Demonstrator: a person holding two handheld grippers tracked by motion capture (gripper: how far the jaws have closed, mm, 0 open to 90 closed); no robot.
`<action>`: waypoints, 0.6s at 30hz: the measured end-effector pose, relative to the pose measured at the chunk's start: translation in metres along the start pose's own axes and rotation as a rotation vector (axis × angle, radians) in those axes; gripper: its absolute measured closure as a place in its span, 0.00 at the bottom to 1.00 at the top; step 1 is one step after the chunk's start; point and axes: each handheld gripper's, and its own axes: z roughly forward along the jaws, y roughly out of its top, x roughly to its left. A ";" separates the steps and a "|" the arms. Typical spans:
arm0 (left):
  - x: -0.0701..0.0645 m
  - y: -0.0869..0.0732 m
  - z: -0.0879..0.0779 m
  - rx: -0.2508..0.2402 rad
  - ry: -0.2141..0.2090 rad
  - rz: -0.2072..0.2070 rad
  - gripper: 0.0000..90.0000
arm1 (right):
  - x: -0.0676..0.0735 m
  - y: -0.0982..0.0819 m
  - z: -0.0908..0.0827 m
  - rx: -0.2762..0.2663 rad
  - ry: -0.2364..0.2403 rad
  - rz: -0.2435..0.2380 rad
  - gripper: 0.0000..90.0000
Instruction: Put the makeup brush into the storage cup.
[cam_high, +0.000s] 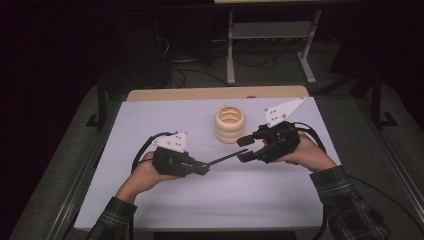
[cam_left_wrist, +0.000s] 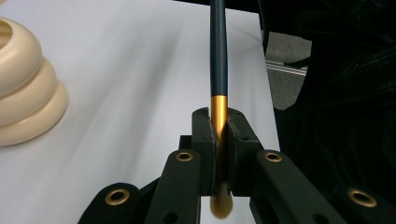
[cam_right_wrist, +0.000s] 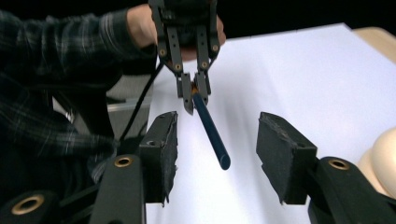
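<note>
**benchwatcher:** Lower left of the high view, the left hand (cam_high: 142, 175) comes up from the bottom edge in a plaid sleeve, gripping the left gripper (cam_high: 202, 169) roughly level and aimed toward the middle of the frame. Its jaws are clamped on the brush (cam_left_wrist: 218, 60), right at the gold ferrule. In the left gripper view the bristle tuft pokes out below the jaws at the bottom centre, and the dark blue handle runs straight up to the top edge.

**tinkerpaws:** And the other side?

**benchwatcher:** Right hand (cam_high: 305, 155) enters from the lower right, wrist bent inward, so the right gripper (cam_high: 243, 148) faces the left one. Its jaws stand apart, pads not pressing anything. In the right gripper view the free end of the brush handle sits between the two pads, touching neither as far as I can see.

**tinkerpaws:** So where is the brush overall?

**benchwatcher:** Centre of the high view, held off the white table (cam_high: 165, 120), bridging the two grippers.

**tinkerpaws:** Counts?

**benchwatcher:** One brush, two grippers, two hands. Plus one cream ring stack (cam_high: 230, 124) standing just above centre, near the right gripper; I count three rings in it.
</note>
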 end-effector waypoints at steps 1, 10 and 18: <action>0.000 0.000 0.000 0.002 0.000 0.000 0.94 | 0.000 0.002 0.000 0.022 -0.001 -0.004 0.52; 0.000 0.000 0.002 0.010 -0.009 0.002 0.94 | -0.003 0.018 0.006 0.155 0.019 -0.023 0.55; 0.000 0.000 0.003 0.017 -0.012 -0.001 0.94 | -0.001 0.025 0.013 0.225 0.033 -0.054 0.62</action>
